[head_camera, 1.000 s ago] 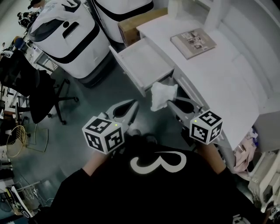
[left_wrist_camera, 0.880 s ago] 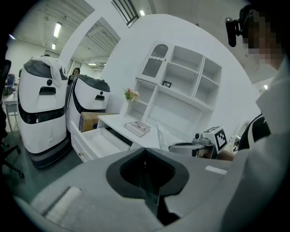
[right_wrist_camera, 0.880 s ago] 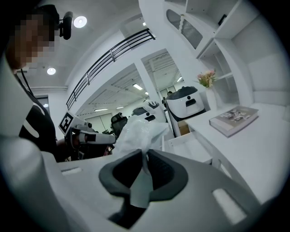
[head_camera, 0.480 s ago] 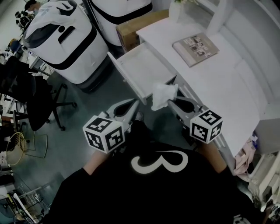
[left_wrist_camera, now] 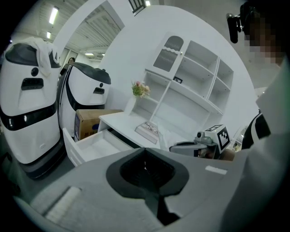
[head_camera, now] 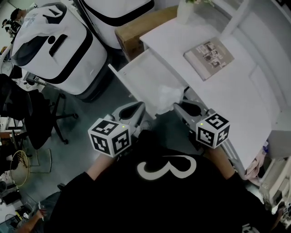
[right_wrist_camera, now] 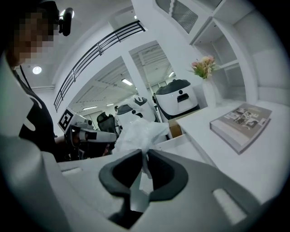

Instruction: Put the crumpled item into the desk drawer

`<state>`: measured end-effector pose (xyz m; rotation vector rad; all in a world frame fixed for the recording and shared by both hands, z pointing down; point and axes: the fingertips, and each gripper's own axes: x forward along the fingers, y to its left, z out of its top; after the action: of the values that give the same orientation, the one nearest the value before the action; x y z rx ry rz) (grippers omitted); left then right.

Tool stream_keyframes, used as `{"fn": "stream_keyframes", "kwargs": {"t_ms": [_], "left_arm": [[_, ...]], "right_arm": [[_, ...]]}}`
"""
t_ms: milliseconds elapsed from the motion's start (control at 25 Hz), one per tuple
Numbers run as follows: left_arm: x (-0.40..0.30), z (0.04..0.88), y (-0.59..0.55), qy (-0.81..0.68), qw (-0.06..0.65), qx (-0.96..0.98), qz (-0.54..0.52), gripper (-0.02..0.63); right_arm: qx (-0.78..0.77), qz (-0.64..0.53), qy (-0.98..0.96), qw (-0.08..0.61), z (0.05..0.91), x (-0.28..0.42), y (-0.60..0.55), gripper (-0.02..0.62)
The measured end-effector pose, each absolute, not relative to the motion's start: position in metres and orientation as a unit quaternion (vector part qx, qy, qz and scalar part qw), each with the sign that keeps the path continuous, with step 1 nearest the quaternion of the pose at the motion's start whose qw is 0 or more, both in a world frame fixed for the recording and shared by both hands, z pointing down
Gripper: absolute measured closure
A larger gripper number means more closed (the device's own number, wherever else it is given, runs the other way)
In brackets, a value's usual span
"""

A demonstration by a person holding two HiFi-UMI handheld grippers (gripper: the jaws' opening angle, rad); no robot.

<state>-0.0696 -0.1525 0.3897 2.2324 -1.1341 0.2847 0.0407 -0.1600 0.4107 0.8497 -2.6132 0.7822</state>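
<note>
The crumpled item (head_camera: 167,96) is a white, thin wad, pinched at its lower end by my right gripper (head_camera: 178,105), which is shut on it. In the right gripper view the wad (right_wrist_camera: 140,133) rises from between the closed jaws of that gripper (right_wrist_camera: 146,154). It hangs at the near right corner of the open white desk drawer (head_camera: 120,79), whose inside looks bare. My left gripper (head_camera: 138,107) is beside it on the left, shut and holding nothing (left_wrist_camera: 145,149). The drawer (left_wrist_camera: 72,147) lies ahead of the left gripper.
The white desk (head_camera: 218,86) carries a book (head_camera: 209,51) and a vase (head_camera: 184,11) at the back. A cardboard box (head_camera: 136,25) and two big white machines (head_camera: 50,41) stand beyond the drawer. A black office chair (head_camera: 36,113) is at the left.
Both grippers have moved forward toward the drawer. The crumpled item, earlier just short of the drawer's front, now overlaps its near right corner. The grip is unchanged.
</note>
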Motion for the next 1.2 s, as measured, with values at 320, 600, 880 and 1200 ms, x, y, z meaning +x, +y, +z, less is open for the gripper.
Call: {"fn": "stream_keyframes", "kwargs": {"t_ms": [320,600,880,1200], "left_arm": [[-0.101,0.405,-0.218,-0.412,0.318,0.845,0.121,0.597],[-0.129,0.429,-0.26,-0.409,0.334,0.84,0.125,0.597],[-0.154,0.454,-0.289,-0.405,0.352,0.833,0.137,0.597],[-0.178,0.474,-0.312,-0.406,0.356,0.828,0.148,0.597]], "right_arm": [[0.307,0.282,-0.894,0.165,0.436,0.008,-0.222,0.548],[0.312,0.294,-0.884,0.185,0.465,-0.018,-0.269,0.548],[0.317,0.29,-0.873,0.23,0.513,-0.043,-0.309,0.548],[0.318,0.287,-0.856,0.288,0.578,-0.063,-0.336,0.548]]}}
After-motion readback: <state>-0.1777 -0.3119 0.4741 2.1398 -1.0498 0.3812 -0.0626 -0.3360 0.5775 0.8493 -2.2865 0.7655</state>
